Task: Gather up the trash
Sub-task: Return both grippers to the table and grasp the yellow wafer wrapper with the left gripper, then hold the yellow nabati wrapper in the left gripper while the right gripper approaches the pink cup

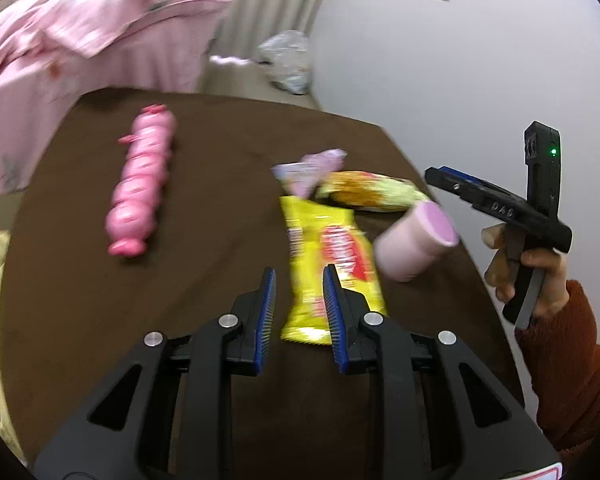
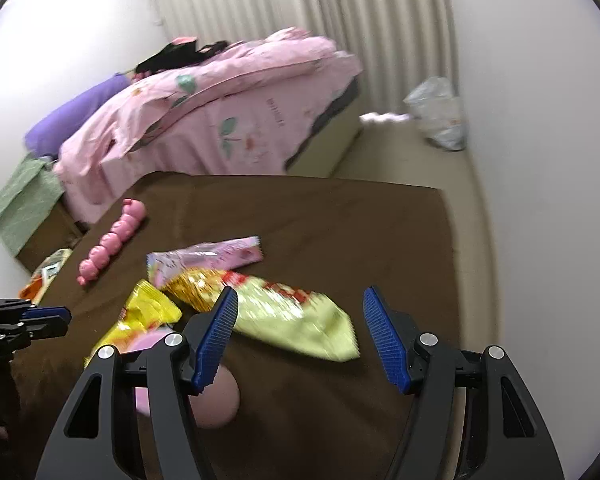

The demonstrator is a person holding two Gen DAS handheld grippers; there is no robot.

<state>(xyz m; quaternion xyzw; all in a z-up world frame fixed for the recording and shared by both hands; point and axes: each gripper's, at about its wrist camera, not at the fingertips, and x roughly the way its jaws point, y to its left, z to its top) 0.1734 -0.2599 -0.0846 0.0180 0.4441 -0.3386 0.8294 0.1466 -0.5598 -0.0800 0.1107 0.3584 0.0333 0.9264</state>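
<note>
Trash lies on a brown table (image 1: 220, 140): a yellow wrapper (image 1: 328, 256), an orange-and-green snack bag (image 1: 372, 194), a pale purple wrapper (image 1: 308, 168) and a pink cup (image 1: 416, 240) on its side. My left gripper (image 1: 299, 280) hovers over the near end of the yellow wrapper with a narrow gap; its pads do not press on anything. My right gripper (image 2: 300, 292) stands wide open above the snack bag (image 2: 284, 312), with the cup (image 2: 216, 404) under its left finger. The left wrist view shows the right gripper (image 1: 436, 174) beyond the cup, in a hand with an orange sleeve.
A pink segmented toy (image 1: 140, 184) lies at the table's far left. A bed with a pink duvet (image 2: 228, 120) stands behind the table. A clear plastic bag (image 2: 440, 116) sits on the floor by the wall. More packets (image 2: 48, 272) lie off the table's left edge.
</note>
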